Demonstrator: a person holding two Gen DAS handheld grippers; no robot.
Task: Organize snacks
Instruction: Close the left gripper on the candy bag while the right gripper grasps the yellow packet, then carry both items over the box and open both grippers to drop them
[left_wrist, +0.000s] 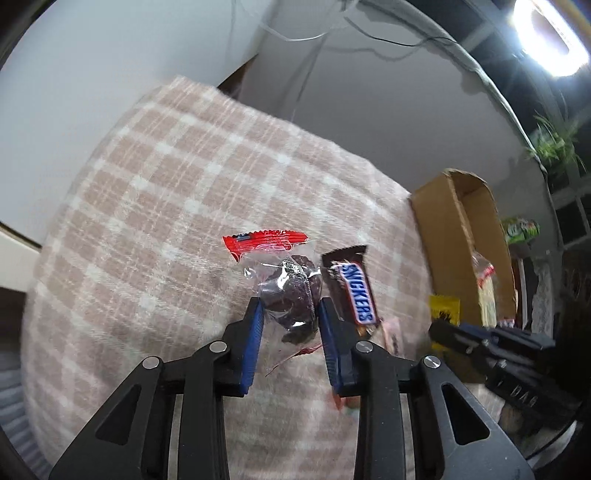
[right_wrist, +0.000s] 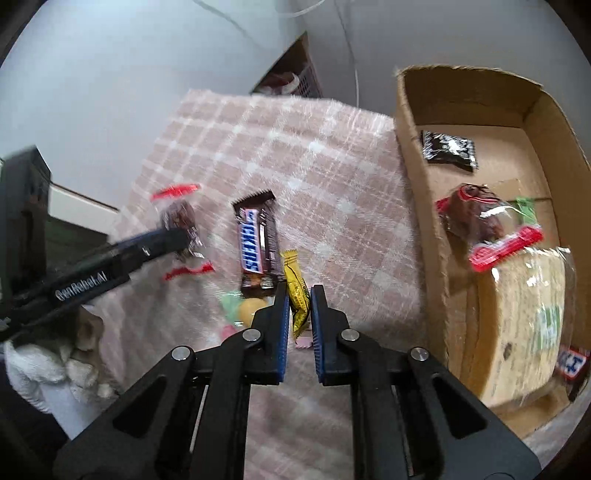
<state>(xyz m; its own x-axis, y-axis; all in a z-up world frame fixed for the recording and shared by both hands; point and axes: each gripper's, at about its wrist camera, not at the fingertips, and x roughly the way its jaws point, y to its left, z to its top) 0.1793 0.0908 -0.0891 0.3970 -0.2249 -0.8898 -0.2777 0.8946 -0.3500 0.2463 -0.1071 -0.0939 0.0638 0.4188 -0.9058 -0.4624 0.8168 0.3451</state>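
Left gripper (left_wrist: 290, 308) fingers pinch the date packet (left_wrist: 291, 291); right gripper (right_wrist: 300, 295) fingers clamp the half-hidden yellow packet (right_wrist: 297, 291)

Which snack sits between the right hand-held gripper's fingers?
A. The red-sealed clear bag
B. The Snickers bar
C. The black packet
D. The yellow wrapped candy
D: the right hand-held gripper has its blue pads on either side of the yellow wrapped candy, beside the Snickers bar.
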